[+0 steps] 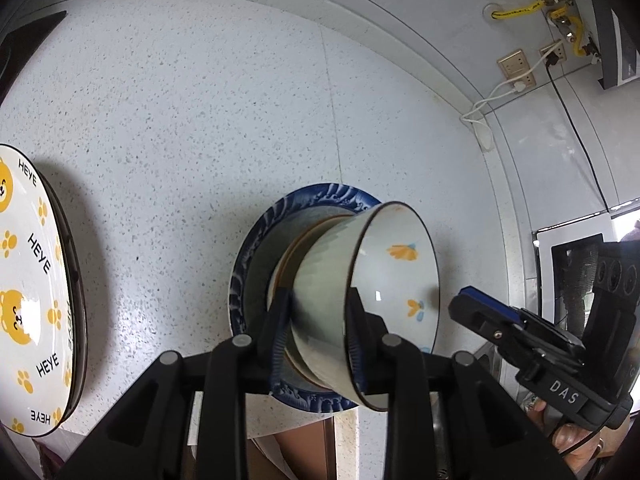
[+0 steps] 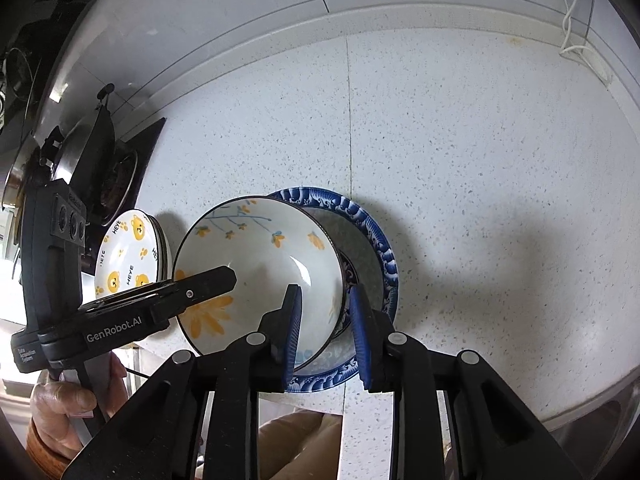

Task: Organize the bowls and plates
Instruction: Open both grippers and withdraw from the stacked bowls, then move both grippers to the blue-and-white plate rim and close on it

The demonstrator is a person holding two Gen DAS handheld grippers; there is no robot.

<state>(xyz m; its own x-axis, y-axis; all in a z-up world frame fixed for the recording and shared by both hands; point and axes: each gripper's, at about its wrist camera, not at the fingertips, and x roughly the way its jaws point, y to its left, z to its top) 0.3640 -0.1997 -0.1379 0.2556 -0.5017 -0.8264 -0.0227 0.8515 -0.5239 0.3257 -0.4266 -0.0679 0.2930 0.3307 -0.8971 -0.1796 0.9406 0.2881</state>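
Flowered bowl (image 2: 260, 272) — glazed ceramic, stiff, slick, breakable — sits nested in the blue-rimmed plate (image 2: 380, 240) near the tabletop's (image 2: 460, 140) front edge. Best hold: the thin rim wall, one finger inside, one outside. Left gripper (image 1: 320, 320) straddles the near wall so, pads seemingly on it. Right gripper (image 2: 326, 324) fingers straddle the opposite rim, slightly spread, not visibly pressing. Bear-print plates (image 1: 28, 280) lie well apart, leftward.

We see a pale speckled countertop (image 2: 460, 140) bearing a blue-rimmed plate (image 2: 384, 256) near its front edge, a bear-print plate stack (image 2: 128, 256) beside it, and a stove (image 2: 128, 168).
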